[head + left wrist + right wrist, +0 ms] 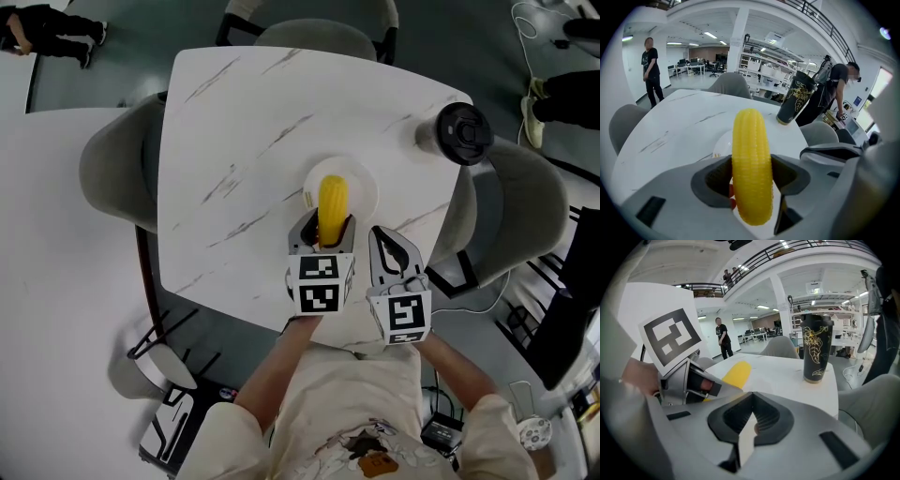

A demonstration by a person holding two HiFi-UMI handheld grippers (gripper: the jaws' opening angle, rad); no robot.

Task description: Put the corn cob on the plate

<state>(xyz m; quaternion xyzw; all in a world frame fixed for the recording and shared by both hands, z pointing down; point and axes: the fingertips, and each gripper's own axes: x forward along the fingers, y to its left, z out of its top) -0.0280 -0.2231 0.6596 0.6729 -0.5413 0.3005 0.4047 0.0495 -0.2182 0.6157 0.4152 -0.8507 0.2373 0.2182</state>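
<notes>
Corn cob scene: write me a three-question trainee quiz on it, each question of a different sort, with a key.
1. Which gripper holds the corn cob?
2. True or false: the right gripper is shut, with nothing between its jaws.
3. What stands at the far right corner of the table? A. a black cup B. a bowl C. a bottle

Key: 1. the left gripper; 2. true; 3. A.
</notes>
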